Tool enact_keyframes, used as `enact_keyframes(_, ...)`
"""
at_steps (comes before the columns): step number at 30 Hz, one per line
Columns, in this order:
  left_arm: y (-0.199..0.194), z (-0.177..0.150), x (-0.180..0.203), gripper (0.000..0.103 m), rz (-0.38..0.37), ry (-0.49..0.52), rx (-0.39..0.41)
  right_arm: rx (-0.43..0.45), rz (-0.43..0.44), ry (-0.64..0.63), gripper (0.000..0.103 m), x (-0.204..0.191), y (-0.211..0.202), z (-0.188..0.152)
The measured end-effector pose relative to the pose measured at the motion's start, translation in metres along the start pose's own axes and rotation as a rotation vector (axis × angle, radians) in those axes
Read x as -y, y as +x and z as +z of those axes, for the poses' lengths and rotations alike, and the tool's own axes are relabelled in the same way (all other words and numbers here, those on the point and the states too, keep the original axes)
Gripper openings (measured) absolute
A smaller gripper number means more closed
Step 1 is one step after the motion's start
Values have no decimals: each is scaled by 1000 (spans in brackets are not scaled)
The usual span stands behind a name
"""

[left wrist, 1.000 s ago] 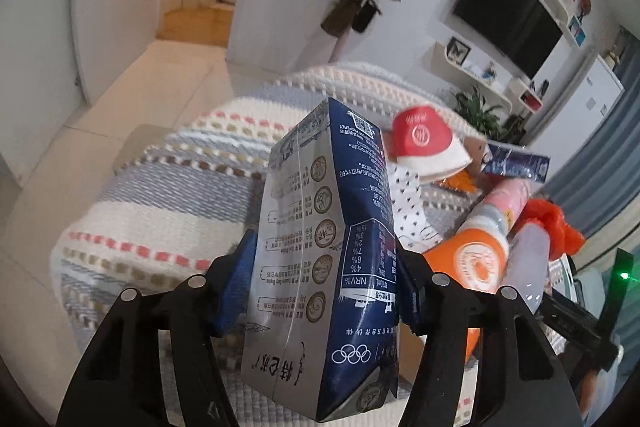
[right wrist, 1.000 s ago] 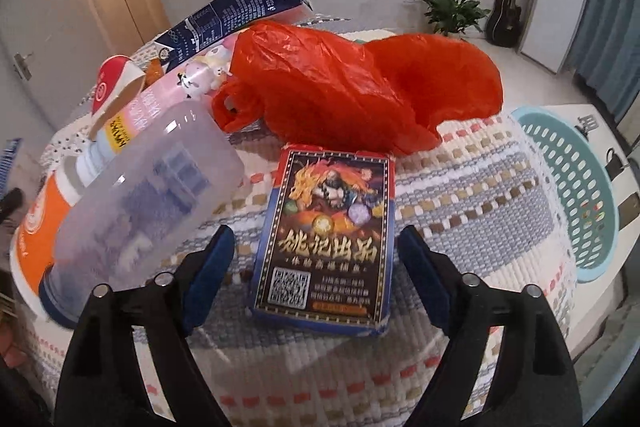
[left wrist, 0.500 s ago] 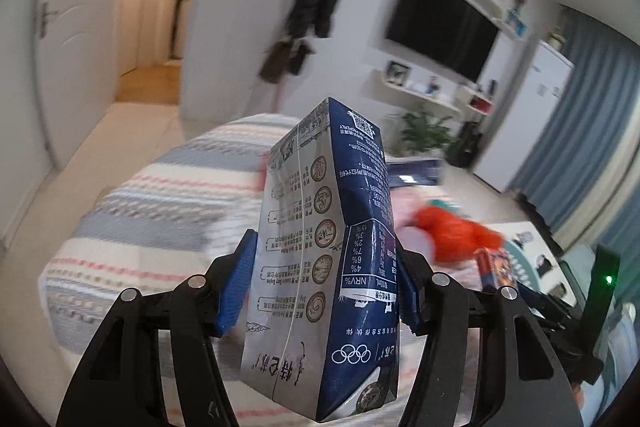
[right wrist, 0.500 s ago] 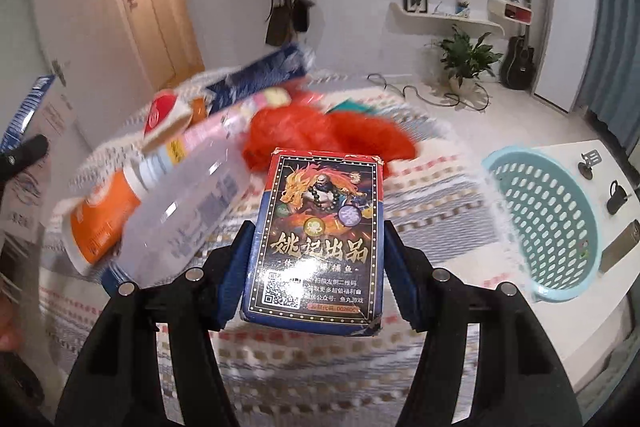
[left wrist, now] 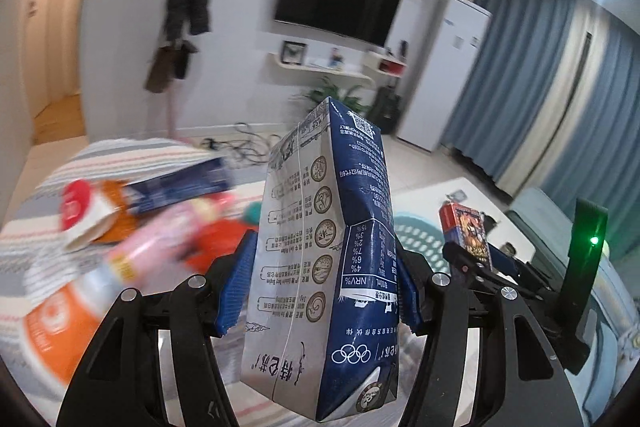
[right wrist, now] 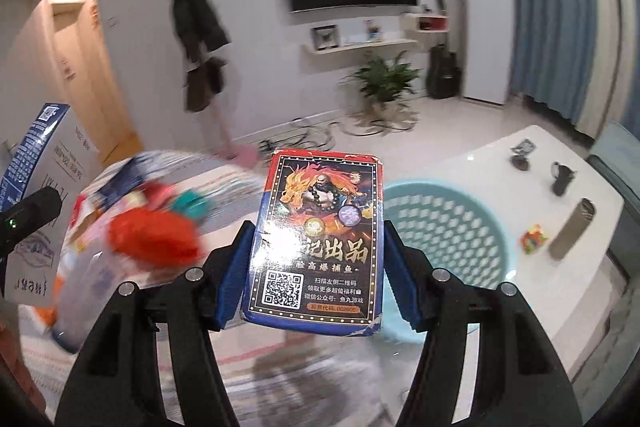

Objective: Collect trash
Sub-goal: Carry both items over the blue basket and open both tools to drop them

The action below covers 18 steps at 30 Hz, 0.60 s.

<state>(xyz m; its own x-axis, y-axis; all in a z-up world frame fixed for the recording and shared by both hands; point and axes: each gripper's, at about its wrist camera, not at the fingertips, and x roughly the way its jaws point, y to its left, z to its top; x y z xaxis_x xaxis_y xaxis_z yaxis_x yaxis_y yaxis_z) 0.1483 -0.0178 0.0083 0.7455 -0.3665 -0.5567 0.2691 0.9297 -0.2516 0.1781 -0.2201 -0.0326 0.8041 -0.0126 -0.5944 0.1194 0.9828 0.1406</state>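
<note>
My left gripper (left wrist: 320, 291) is shut on a blue and white milk carton (left wrist: 324, 267), held upright above the striped cloth. My right gripper (right wrist: 316, 267) is shut on a small card box (right wrist: 320, 239) with a dragon picture and a QR code, lifted off the cloth. The same card box (left wrist: 468, 235) shows at the right of the left wrist view, and the carton (right wrist: 36, 163) at the left edge of the right wrist view. A light blue perforated basket (right wrist: 444, 231) stands just behind and right of the card box.
On the striped cloth (left wrist: 132, 155) lie an orange plastic bag (right wrist: 152, 235), a clear bottle (right wrist: 88, 291), an orange-capped bottle (left wrist: 64, 311), a red and white cup (left wrist: 84, 211) and a blue packet (left wrist: 180, 183). A white table (right wrist: 540, 179) holds small items.
The right gripper closed on the card box and raised it off the cloth. Both grippers swung right and upward with their loads, so the basket now sits close behind the card box.
</note>
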Motion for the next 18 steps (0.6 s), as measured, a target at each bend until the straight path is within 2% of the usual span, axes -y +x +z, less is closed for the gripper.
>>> enact_keyframes(4,47,5,33,59,-45,34,-53,-22,-53,48,59,42,21,8)
enact_keyframes(10,124,-5,66,59,-104,65,-157,-125,-97,134,59,96,70,-1)
enact_keyframes(18,186,-28,82,59,-141,72,-276,-239,-118,189,59,125,115,-30)
